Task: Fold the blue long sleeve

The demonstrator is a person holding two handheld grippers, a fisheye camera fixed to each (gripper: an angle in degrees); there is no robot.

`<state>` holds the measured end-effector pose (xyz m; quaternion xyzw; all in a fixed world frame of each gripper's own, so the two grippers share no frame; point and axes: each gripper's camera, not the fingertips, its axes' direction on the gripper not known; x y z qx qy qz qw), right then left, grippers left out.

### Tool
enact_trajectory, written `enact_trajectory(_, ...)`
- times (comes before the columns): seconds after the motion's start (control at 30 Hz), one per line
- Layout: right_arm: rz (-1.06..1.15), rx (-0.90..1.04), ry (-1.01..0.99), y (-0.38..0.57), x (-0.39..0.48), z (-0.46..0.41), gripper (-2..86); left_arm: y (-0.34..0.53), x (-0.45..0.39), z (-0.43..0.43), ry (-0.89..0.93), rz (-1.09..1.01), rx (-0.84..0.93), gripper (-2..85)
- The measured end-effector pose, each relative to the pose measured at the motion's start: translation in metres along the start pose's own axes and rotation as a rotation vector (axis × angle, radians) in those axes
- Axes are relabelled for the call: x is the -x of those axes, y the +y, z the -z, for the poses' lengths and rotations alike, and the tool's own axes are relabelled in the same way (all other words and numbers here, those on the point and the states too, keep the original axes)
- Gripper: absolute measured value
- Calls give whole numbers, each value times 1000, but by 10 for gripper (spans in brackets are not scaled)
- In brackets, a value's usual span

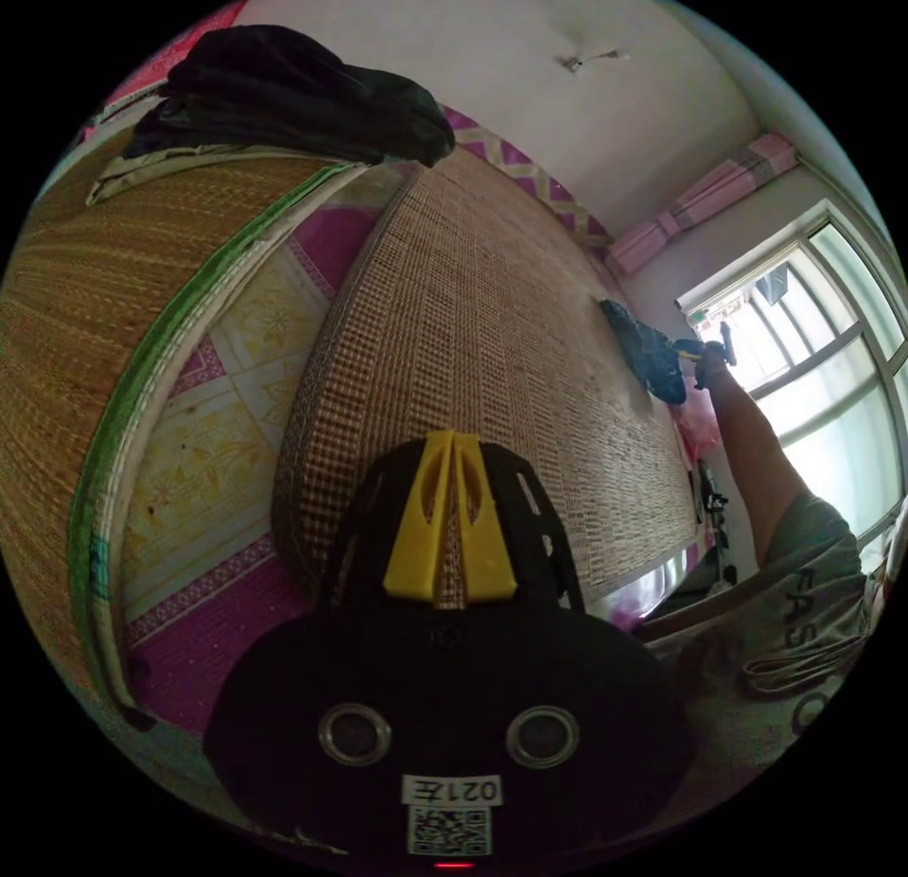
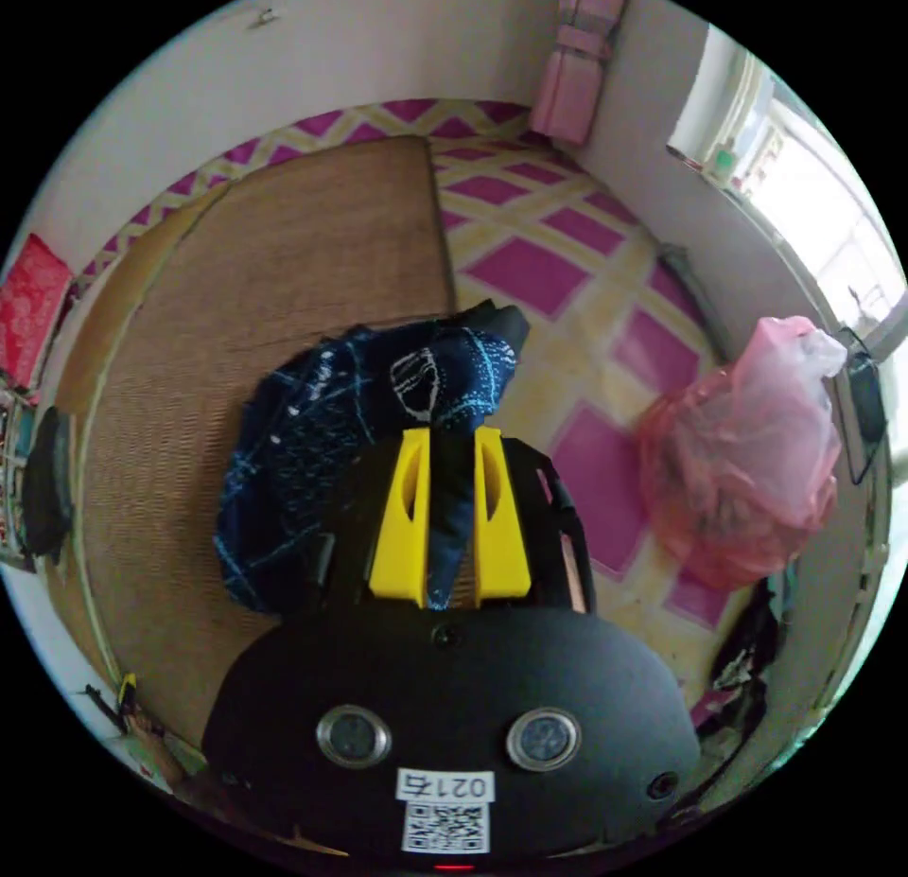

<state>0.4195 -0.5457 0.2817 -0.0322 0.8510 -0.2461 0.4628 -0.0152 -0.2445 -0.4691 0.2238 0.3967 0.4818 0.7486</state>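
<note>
Presently the right gripper [image 2: 449,513] has its yellow jaws pinching a bunched fold of the blue long sleeve [image 2: 331,423], the rest of the garment heaped on the woven mat [image 2: 284,253] near its edge. The left gripper [image 1: 451,517] hangs apart over the mat, jaws pressed together on nothing. Judgement: the cloth is crumpled — it wants spreading flat before any fold, with the left gripper taking a second corner — and the pink plastic bag [image 2: 747,451] nearby is best avoided.
</note>
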Motion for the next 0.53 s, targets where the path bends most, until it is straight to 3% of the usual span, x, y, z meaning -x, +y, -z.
enact_trajectory(0.07, -16, 30, 96, 6, -2, -8, 69, 3, -7, -3, -14, -7, 0, -9)
enact_trajectory(0.17, -19, -115, 145, 31, 5, 9, 81, 8, -20, -8, -36, -18, -1, -8)
enact_trajectory(0.33, 202, -185, -127, 91, 59, 43, 101, 16, -46, -16, -97, -61, -10, 7)
enact_trajectory(0.53, 437, -211, -311, 220, 156, 81, 111, 37, -94, -17, -106, -225, -70, 140)
